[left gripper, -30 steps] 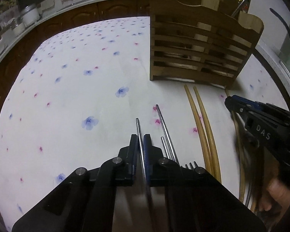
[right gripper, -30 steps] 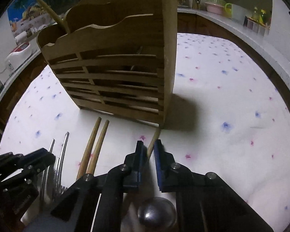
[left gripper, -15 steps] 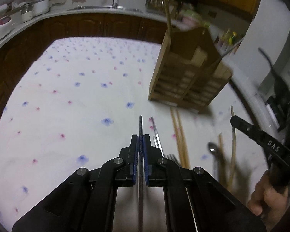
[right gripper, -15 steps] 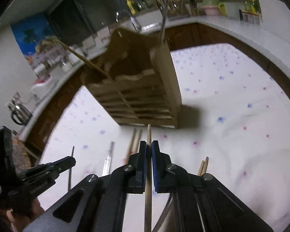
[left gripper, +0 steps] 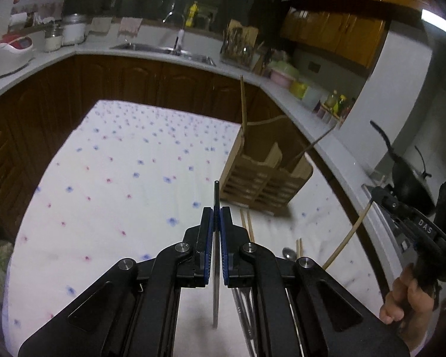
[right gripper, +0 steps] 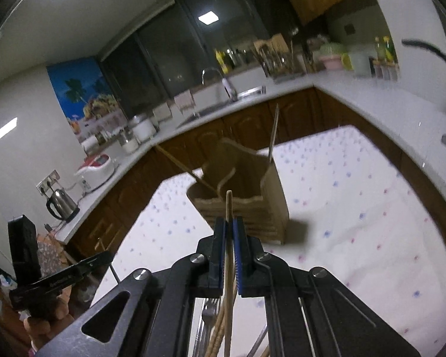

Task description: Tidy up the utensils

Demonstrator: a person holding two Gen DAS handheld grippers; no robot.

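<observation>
The slatted wooden utensil caddy [left gripper: 263, 183] stands on my flowered tablecloth [left gripper: 119, 184]. My left gripper [left gripper: 216, 220] clamps a thin steel chopstick [left gripper: 216, 196], probably slick; my right gripper [right gripper: 229, 232] pinches a light, stiff bamboo chopstick [right gripper: 228, 208] mid-shaft.

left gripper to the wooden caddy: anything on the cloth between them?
Left wrist view: nothing between left gripper and wooden caddy but floral tablecloth; wooden chopsticks lie just right of that line.
</observation>
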